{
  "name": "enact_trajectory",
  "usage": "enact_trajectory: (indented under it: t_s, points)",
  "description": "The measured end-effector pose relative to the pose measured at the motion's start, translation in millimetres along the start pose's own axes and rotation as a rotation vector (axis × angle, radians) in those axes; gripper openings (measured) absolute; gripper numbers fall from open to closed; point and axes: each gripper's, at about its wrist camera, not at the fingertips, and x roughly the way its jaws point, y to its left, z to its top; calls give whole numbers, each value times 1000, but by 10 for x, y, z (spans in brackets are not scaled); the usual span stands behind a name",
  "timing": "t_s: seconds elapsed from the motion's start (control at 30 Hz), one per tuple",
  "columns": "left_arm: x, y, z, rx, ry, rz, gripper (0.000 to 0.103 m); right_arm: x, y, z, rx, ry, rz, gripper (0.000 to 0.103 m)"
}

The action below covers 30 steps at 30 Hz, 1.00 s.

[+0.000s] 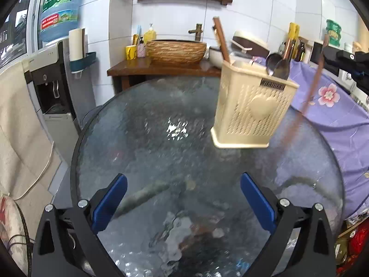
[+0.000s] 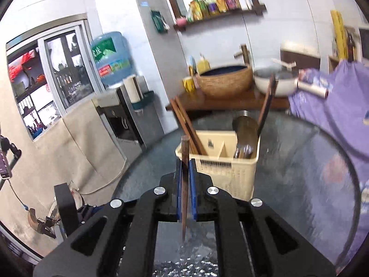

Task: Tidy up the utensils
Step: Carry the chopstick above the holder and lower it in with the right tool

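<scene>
A cream perforated utensil holder [image 1: 251, 106] stands on the round glass table [image 1: 161, 152]. It holds brown chopsticks [image 1: 221, 39] on its left side and metal spoons [image 1: 278, 65] on its right. My left gripper [image 1: 183, 198] hangs open low over the table, with nothing between its blue pads. In the right wrist view my right gripper [image 2: 185, 168] is shut on a dark brown chopstick [image 2: 184, 184], which stands upright between the pads, just in front of the holder [image 2: 221, 159]. The left wrist view shows that chopstick [image 1: 309, 92] hanging to the right of the holder.
A wooden counter [image 1: 147, 68] with a woven basin [image 1: 176, 50] and a white pot [image 2: 274, 82] stands behind the table. A purple flowered cloth [image 1: 339, 115] lies at the right. A water dispenser [image 1: 53, 80] stands at the left wall.
</scene>
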Motion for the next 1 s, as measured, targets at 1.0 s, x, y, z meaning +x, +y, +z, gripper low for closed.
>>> enact_trajectory:
  t_s: [1.0]
  points:
    - [-160,-141,1020,13,-160,-129,97,571,-132,1649,-88,-9,-183,4]
